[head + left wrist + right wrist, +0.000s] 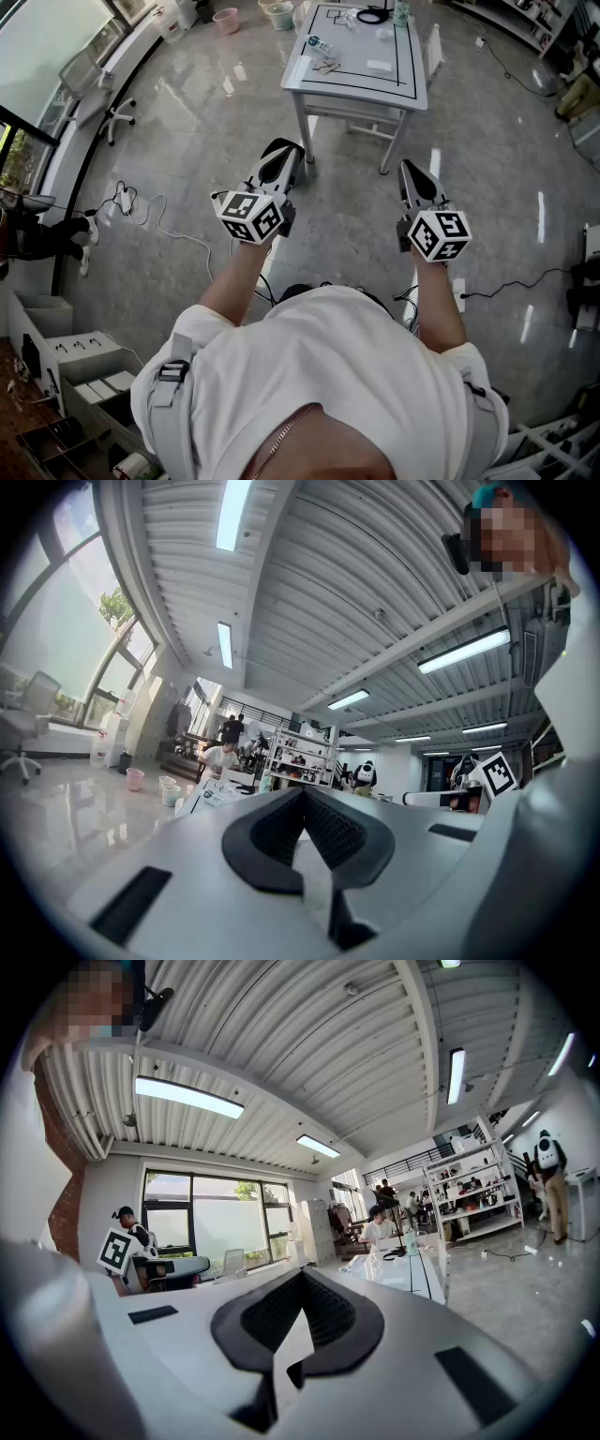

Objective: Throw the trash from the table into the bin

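Left gripper (281, 150) and right gripper (410, 171) are pointing up-frame toward the table (361, 86). Both are showing jaws pressed together, gripping nothing. Trash, including a bottle (319, 44), is lying on the table top at upper centre. Bare floor is lying between grippers and table, and a white cable (164, 220) is trailing at left. The pink bin (226, 20) is standing beyond the table's left end. Only the gripper views are showing a seated person (222, 755) behind the table.
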### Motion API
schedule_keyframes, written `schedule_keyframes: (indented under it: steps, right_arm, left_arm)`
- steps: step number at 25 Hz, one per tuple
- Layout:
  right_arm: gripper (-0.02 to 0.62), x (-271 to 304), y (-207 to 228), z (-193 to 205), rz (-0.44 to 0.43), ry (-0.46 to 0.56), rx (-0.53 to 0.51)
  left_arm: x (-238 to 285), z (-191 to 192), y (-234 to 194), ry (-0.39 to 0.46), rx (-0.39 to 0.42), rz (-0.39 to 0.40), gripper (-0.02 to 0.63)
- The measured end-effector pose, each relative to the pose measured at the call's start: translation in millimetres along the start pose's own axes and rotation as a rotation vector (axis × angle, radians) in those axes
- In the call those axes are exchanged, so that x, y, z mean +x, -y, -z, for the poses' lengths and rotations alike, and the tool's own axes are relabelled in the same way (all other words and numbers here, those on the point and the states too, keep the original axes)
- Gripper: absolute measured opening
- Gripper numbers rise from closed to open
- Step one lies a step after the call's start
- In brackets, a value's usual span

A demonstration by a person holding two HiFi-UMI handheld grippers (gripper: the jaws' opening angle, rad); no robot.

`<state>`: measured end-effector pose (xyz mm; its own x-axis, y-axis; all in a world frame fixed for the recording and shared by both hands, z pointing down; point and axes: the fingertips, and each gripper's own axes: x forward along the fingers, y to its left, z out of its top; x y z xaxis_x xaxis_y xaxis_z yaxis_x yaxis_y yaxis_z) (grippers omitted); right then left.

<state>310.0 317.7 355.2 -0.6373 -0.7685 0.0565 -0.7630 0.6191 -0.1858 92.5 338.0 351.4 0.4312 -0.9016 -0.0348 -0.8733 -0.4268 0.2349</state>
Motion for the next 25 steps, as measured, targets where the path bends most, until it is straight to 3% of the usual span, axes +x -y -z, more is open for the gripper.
schedule_keyframes:
  steps: [13, 25]
  right_arm:
    - [-0.008, 13.4, -22.0, -2.2, -0.011, 0.012, -0.006]
    - [-0.008, 62.4, -66.7, 11.8, -0.055, -0.022, -0.022]
  left_arm:
    - [-11.2, -3.4, -19.5, 0.0, -0.009, 0.008, 0.011]
    - [-41.1, -5.1, -74.5, 0.011, -0.036, -0.033, 0.011]
